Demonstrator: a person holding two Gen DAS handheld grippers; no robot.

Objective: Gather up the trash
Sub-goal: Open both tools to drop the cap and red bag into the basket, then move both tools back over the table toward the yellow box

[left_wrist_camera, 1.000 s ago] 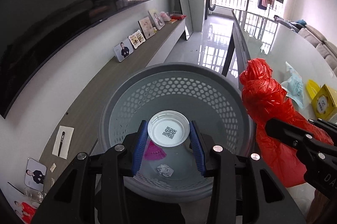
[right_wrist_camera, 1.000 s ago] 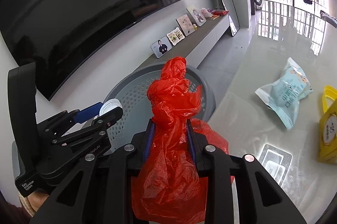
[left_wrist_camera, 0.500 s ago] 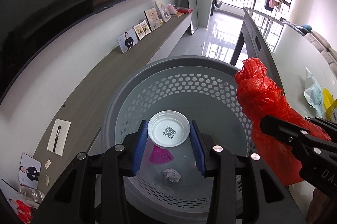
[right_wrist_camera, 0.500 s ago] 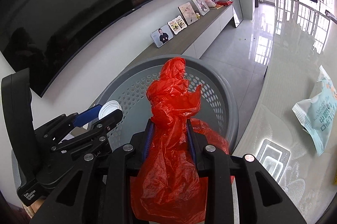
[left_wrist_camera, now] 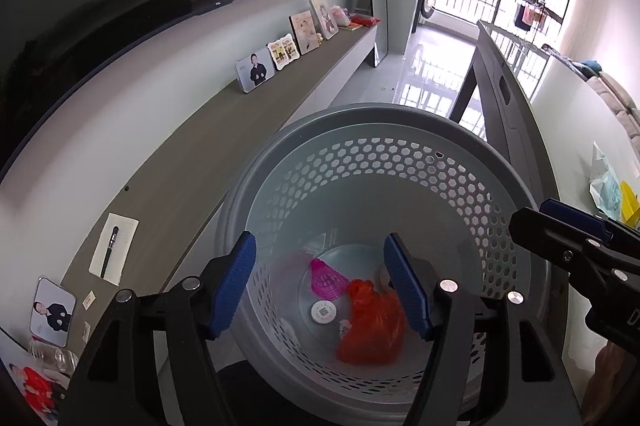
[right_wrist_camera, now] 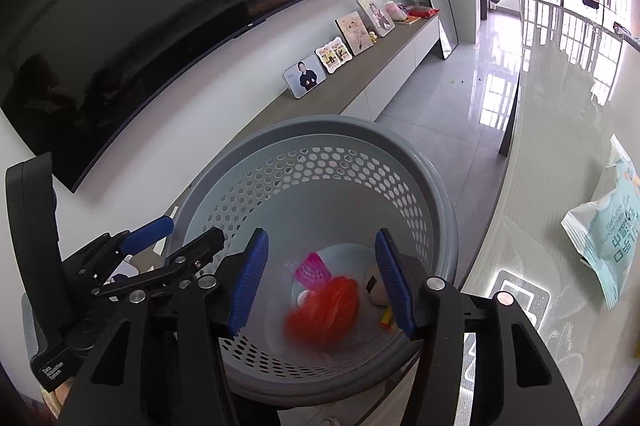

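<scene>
While both sets of jaws were opening with nothing between them, the left claw and right claw hung over the bin; below them lay the red bag, light, soft, best pinched at its bunched neck.

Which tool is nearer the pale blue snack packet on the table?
Right. The right tool is over the basket on the side next to the table holding the snack packet; the left tool is over its far side.

bag and cup in the basket — table to its right
</scene>
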